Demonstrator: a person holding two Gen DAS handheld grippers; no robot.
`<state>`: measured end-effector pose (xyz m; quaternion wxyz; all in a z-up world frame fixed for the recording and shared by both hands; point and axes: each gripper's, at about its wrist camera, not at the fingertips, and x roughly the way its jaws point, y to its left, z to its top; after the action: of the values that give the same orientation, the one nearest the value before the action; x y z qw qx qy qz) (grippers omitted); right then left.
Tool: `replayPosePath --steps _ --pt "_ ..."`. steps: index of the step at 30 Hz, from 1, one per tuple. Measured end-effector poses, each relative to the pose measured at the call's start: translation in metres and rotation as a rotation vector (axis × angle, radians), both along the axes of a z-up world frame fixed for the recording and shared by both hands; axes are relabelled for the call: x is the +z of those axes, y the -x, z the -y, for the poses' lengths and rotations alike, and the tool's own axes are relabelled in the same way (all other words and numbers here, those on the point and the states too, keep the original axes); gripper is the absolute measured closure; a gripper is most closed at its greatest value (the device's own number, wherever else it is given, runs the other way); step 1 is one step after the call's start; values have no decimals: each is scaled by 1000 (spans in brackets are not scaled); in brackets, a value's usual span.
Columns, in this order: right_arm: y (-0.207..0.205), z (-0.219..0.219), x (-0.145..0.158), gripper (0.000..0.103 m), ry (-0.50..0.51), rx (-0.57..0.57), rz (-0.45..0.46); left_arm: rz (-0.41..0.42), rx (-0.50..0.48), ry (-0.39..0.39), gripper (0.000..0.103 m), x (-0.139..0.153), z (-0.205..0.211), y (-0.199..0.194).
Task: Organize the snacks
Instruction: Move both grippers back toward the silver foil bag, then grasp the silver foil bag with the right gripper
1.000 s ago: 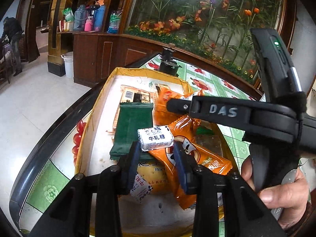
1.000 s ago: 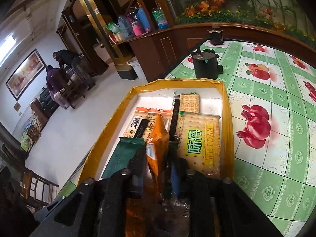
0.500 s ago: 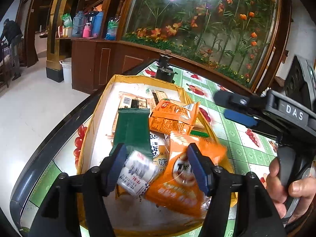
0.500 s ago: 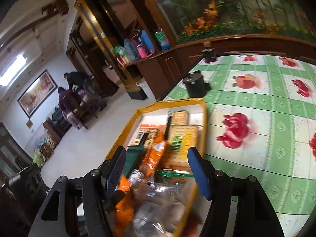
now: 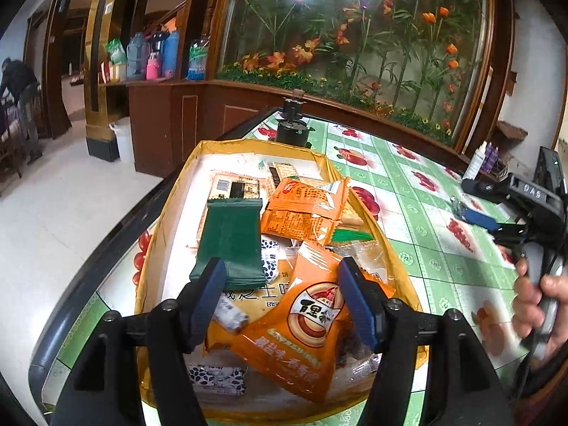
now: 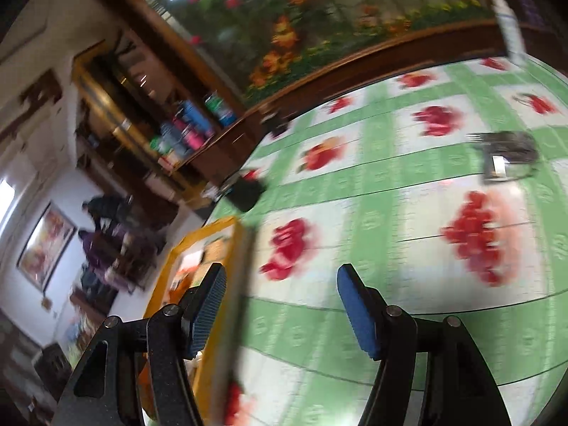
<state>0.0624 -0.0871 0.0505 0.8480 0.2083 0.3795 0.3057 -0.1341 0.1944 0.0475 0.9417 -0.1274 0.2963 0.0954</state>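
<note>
A yellow tray (image 5: 255, 143) holds a heap of snacks: a green packet (image 5: 230, 241), orange packets at the back (image 5: 305, 209), cracker packs (image 5: 234, 186) and a large orange packet (image 5: 305, 323) in front. My left gripper (image 5: 280, 269) hangs open just above the front of the heap, with nothing held. A white milk candy (image 5: 230, 314) lies loose below its left finger. My right gripper (image 6: 281, 271) is open and empty over the green fruit-print tablecloth (image 6: 390, 213), to the right of the tray (image 6: 198, 234). In the left wrist view the right gripper (image 5: 468, 200) shows far right in a hand (image 5: 546, 305).
A black device (image 5: 293, 131) stands beyond the tray's far end. Small bottles (image 5: 477, 161) stand at the table's right edge. A dark object (image 6: 507, 156) lies on the cloth to the right. The table's dark rim (image 5: 106, 248) runs left of the tray, with floor beyond it.
The left jaws opened and the white candy dropped into the tray. The right jaws let go of an orange packet, and that gripper swung right, off the tray, rolling as it went.
</note>
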Motion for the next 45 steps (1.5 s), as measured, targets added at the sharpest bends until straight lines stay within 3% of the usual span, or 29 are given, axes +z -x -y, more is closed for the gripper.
replayPosePath --steps 8,12,18,24,28,32,39,45 --pt "-10 121 2 33 -75 -248 -29 66 -69 -49 33 26 34 9" --pt "-9 172 0 33 -106 -357 -47 102 -161 -40 23 39 68 7" --pt "-3 220 7 34 -130 -435 -40 24 -362 -77 23 23 147 -24" --pt "-6 243 29 34 -84 -440 2 -57 -443 -87 23 -2 192 -64" --pt "-23 244 39 34 -29 -414 9 -91 -437 -95 23 -12 195 -74" --pt "-68 225 43 34 89 -369 -13 -120 -433 -91 23 -18 193 -80" --pt "-156 149 14 34 231 -237 -67 -143 -468 -136 23 -23 204 -81" --pt "-187 111 -8 34 366 -171 -78 -145 -469 -133 23 -22 205 -81"
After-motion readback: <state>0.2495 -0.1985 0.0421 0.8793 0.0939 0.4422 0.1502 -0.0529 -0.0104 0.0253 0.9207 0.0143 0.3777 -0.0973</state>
